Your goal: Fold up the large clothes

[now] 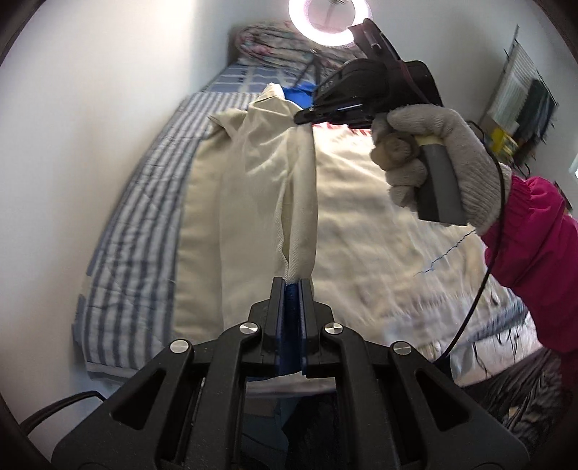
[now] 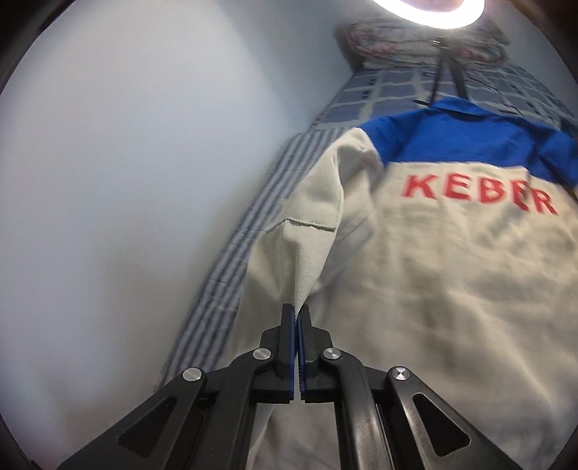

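Left tongs point(image 1: 293, 285): pressed together on cloth — I pinch the near end of the cream sleeve fold, which rises straight out of the tips in my left wrist view.

Right tongs point(image 2: 297, 311): also pressed together, pinching a ridge of the same cream fabric just below a stitched seam. In the left view these right tongs point(image 1: 307, 116) clamp the far, upper end of the lifted fold, with my gloved right hand point(image 1: 433, 159) on the grey handle.

Jacket point(image 2: 451, 271): a large cream work jacket with a blue yoke and red lettering, lying back-up on the bed point(image 1: 144, 224). Its body is flat on the striped cover; only the left side strip, sleeve included, is raised between my two grips.

Step in hand: I judge this to be the first side fold — the left edge and sleeve are lifted but not yet laid over the back.

Next move: both tongs should carry the strip inward together, keep it taut so the crease runs straight, lower it onto the back panel, and only then let go.

Risk: if one end sags, the sleeve may bunch under the fold.

Surroundings: a ring light point(image 1: 327, 21) glows above the head of the bed, a rolled floral quilt point(image 1: 274, 43) beneath it.
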### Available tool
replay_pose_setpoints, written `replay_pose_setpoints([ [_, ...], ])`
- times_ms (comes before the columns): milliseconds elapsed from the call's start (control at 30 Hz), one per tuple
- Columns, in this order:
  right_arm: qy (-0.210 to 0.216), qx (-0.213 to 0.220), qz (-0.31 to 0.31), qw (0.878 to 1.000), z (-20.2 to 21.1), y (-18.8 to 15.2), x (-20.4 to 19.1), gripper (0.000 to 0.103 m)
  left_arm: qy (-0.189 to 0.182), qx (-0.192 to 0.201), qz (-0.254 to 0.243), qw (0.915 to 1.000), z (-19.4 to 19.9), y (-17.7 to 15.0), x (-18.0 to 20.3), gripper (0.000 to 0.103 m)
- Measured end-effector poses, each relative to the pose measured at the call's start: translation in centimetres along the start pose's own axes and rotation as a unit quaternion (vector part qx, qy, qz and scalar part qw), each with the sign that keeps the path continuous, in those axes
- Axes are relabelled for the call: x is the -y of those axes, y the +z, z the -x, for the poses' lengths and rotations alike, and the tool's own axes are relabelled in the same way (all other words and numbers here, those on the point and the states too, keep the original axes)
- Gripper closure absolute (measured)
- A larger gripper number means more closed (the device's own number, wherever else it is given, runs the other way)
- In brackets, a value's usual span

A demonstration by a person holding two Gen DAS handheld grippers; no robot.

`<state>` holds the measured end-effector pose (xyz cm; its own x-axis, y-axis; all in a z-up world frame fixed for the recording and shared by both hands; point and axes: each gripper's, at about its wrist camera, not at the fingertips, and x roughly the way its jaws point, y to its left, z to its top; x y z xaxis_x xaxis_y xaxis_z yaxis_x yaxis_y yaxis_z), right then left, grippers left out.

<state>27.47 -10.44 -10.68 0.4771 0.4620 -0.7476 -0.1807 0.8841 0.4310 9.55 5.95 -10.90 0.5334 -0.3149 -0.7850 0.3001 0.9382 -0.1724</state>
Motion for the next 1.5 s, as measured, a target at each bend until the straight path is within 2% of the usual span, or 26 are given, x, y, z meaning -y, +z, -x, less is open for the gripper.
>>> replay_pose_setpoints([
  [100,-0.021,-0.002,-0.009,1.000,0.8,-1.7,2.0,0.103,-0.015,-0.011,-0.006,0.9998,-0.1,-1.1,0.9,0.098],
  [167,-0.034,-0.016,-0.020,0.999,0.8,-3.3,3.7,0.103,-0.031,-0.013,-0.003,0.9994,-0.1,-1.4,1.2,0.091],
  [233,-0.043,-0.028,-0.033,0.998,0.7,-4.4,4.9,0.103,-0.040,-0.012,0.006,0.9991,0.1,-1.8,1.3,0.064],
  [300,-0.055,-0.042,-0.034,0.997,0.2,-5.4,5.7,0.103,-0.051,-0.003,0.022,0.9985,0.7,-2.1,0.9,0.058],
  [433,-0.081,-0.086,0.007,0.993,-1.7,-6.7,6.1,0.100,-0.056,-0.002,0.079,0.9953,1.2,-3.0,-1.7,0.058],
  [533,-0.116,-0.110,0.056,0.986,-1.7,-6.6,5.2,0.084,-0.059,-0.010,0.135,0.9890,0.8,-3.6,-4.5,0.058],
  [633,-0.119,-0.086,0.086,0.985,0.5,-5.7,4.0,0.078,-0.053,-0.021,0.171,0.9837,0.1,-4.4,-6.6,0.058],
  [767,-0.116,-0.052,0.125,0.984,3.5,-4.1,2.6,0.074,-0.078,-0.050,0.211,0.9731,-1.7,-5.5,-7.9,0.058],
  [867,-0.106,-0.031,0.136,0.985,4.3,-2.3,1.1,0.073,-0.094,-0.070,0.229,0.9665,-3.0,-6.1,-7.8,0.058],
  [1000,-0.097,-0.021,0.150,0.984,2.9,0.4,-1.0,0.073,-0.093,-0.087,0.235,0.9635,-4.1,-6.3,-7.6,0.058],
  [1133,-0.092,-0.017,0.166,0.982,0.3,2.5,-3.4,0.072,-0.107,-0.104,0.262,0.9535,-5.1,-6.8,-8.3,0.058],
  [1300,-0.095,-0.023,0.184,0.978,-3.1,4.8,-5.9,0.073,-0.116,-0.111,0.278,0.9471,-5.7,-6.9,-9.0,0.058],
  [1467,-0.113,-0.038,0.197,0.973,-7.2,6.2,-7.6,0.072,-0.125,-0.110,0.273,0.9475,-6.0,-6.6,-9.0,0.059],
  [1500,-0.118,-0.042,0.198,0.972,-7.9,6.5,-7.8,0.072,-0.128,-0.111,0.273,0.9470,-6.1,-6.6,-8.9,0.065],
])
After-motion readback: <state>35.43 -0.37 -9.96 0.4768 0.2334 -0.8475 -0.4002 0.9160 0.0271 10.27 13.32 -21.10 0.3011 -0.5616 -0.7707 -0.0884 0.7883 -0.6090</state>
